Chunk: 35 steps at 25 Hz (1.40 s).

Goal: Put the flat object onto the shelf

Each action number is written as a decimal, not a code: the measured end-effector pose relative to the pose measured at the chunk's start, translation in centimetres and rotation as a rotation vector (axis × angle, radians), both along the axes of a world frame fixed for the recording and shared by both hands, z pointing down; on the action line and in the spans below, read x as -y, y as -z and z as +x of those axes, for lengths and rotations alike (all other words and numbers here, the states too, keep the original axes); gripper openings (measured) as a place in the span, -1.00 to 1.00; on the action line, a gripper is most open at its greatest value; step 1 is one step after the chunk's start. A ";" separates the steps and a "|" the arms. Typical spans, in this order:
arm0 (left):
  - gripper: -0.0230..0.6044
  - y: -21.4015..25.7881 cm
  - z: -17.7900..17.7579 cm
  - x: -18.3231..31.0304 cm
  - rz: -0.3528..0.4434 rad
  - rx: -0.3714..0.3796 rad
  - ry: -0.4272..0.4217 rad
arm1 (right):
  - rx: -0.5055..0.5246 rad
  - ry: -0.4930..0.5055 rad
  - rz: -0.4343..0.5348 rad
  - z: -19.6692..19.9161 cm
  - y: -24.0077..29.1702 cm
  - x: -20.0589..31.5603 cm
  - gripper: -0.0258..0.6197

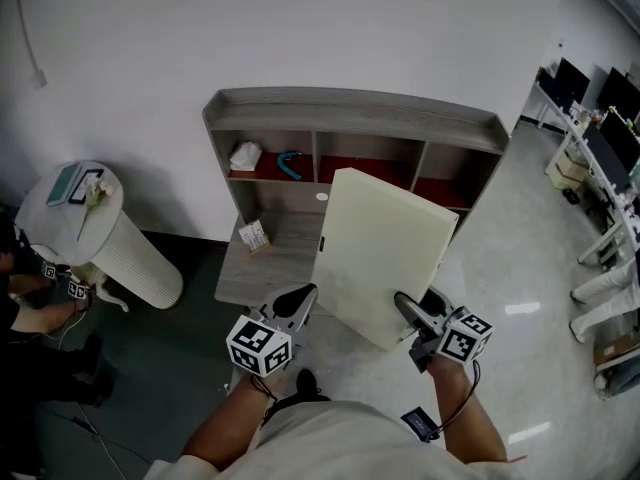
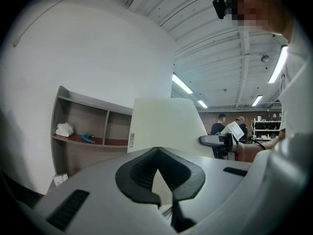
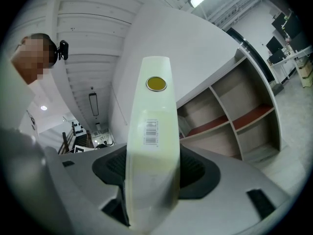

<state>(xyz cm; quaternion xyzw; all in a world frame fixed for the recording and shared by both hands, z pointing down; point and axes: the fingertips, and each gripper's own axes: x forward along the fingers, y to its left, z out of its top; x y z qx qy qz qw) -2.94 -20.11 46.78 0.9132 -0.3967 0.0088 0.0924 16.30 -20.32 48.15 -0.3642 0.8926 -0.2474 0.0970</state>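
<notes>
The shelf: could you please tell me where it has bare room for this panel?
The top board is bare throughout. The middle cubby and right cubby show bare red floors, partly hidden by the flat panel. The left cubby is crowded: a white crumpled item and a teal object. The lower ledge is free in front of the small box.

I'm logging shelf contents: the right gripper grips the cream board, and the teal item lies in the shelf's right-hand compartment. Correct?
Not quite. The head view shows the teal item in the left-hand compartment of the shelf, beside a white crumpled thing. The right gripper does grip the cream board.
</notes>
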 end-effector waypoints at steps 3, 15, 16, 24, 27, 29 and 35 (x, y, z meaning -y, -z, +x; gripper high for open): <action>-0.88 0.6 -2.9 2.6 0.003 -0.001 -0.006 | -0.006 0.000 0.019 -2.7 0.8 2.7 -0.04; -0.88 0.9 -10.7 9.7 0.000 0.002 -0.017 | -0.011 0.005 0.021 -10.5 1.5 9.6 -0.04; -0.88 0.7 -11.0 10.1 -0.001 0.004 -0.015 | -0.016 0.010 0.024 -10.7 1.4 10.1 -0.04; -0.88 1.7 -11.5 13.1 0.015 0.030 -0.003 | -0.022 0.069 0.069 -12.2 3.4 14.4 -0.04; -0.88 2.3 -11.2 14.4 0.031 0.050 -0.004 | -0.028 0.096 0.108 -12.3 5.1 16.1 -0.04; -0.88 3.4 -11.0 16.0 0.052 0.055 -0.001 | -0.027 0.115 0.136 -12.2 6.7 17.8 -0.04; -0.88 7.3 -9.4 20.6 0.120 0.062 0.003 | -0.059 0.175 0.227 -10.9 11.8 22.9 -0.04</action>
